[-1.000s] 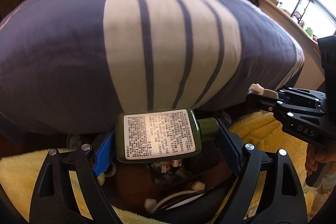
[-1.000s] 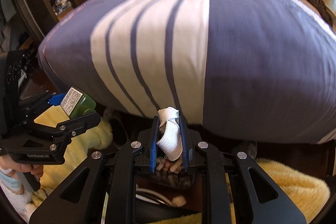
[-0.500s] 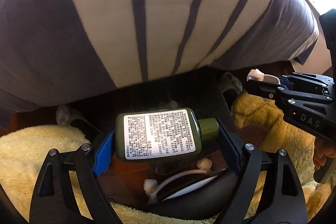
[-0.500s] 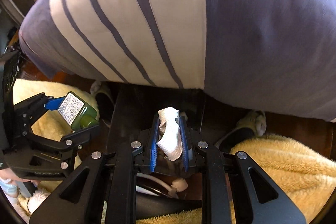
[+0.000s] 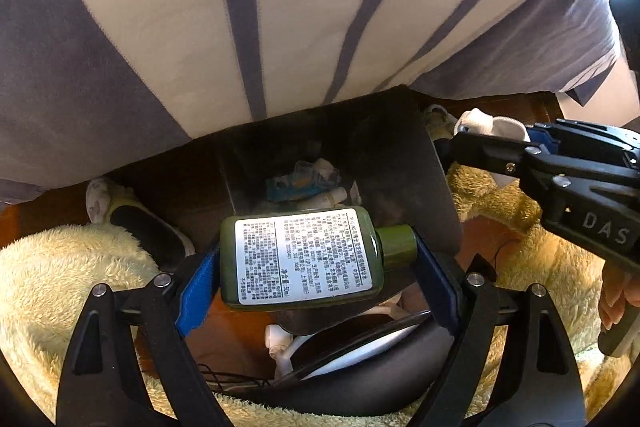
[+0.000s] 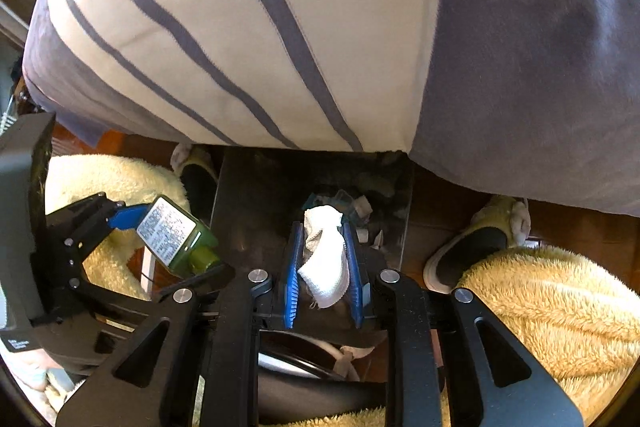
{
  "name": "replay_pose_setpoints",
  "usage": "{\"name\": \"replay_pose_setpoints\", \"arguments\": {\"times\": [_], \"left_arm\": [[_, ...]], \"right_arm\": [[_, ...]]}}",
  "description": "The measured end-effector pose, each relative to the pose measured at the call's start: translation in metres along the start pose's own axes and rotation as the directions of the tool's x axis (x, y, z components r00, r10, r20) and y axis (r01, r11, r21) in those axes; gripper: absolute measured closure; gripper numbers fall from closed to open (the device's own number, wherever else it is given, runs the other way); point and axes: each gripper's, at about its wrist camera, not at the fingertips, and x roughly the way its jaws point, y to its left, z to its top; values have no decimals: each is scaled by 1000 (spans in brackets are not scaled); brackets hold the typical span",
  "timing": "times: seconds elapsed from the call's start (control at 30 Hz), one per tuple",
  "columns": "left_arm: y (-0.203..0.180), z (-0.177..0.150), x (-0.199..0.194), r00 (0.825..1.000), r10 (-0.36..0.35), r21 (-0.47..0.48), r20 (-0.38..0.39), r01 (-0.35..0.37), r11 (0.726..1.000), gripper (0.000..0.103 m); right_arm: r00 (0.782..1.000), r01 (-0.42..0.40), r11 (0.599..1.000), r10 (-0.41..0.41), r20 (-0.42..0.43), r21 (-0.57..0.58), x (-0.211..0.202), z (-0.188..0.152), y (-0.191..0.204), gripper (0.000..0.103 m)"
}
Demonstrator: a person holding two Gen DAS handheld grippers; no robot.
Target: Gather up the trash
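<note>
Left gripper (image 5: 316, 263) pinching green bottle (image 5: 300, 257), right gripper (image 6: 323, 267) pinching white wad (image 6: 324, 259) (slipper (image 6: 476, 247) only in right view).

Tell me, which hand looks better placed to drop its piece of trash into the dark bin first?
Probably the right. The right gripper, holding the white wad, points straight into the dark bin. The left gripper holds the green bottle over the bin's near edge.
</note>
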Motion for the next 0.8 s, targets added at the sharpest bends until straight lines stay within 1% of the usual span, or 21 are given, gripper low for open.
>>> {"name": "replay_pose_setpoints", "arguments": {"times": [0.03,0.07,0.17,0.23,0.27,0.3,0.37,0.47,0.5,0.67,0.8], "left_arm": [[1,0,1,1000,0,-3,-1,0,1000,19],[2,0,1,1000,-1,-6,1,1,1000,14],[4,1,-1,1000,2,-6,11,-2,1000,9],[3,3,-5,1000,10,-3,22,-10,1000,8],[3,3,-6,1000,11,-3,26,-11,1000,8],[3,4,-9,999,11,-3,31,-11,1000,8],[2,5,-13,999,13,-3,42,-13,1000,8],[1,6,-22,998,13,-4,64,-12,1000,8],[0,6,-26,997,14,-4,73,-14,1000,8],[-5,6,-49,992,18,-3,121,-18,1000,8],[-7,8,-79,981,26,2,191,-27,1000,8]], "right_arm": [[1000,-3,1000,3,2,5,0,1,0,65],[1000,-5,1000,5,5,7,-1,1,-1,56],[1000,-6,1000,6,14,15,-4,4,-3,55],[1000,-2,1000,1,22,20,-6,5,-3,53],[1000,1,1000,-1,25,22,-8,7,-3,47],[1000,4,1000,-4,30,23,-9,7,-3,44],[999,13,1000,-14,46,28,-15,8,-4,32],[997,26,999,-28,69,31,-23,8,-5,21],[997,27,999,-29,76,32,-26,8,-5,19],[992,32,999,-36,123,37,-44,7,-7,6],[982,37,999,-44,184,40,-69,8,-11,4]]}}
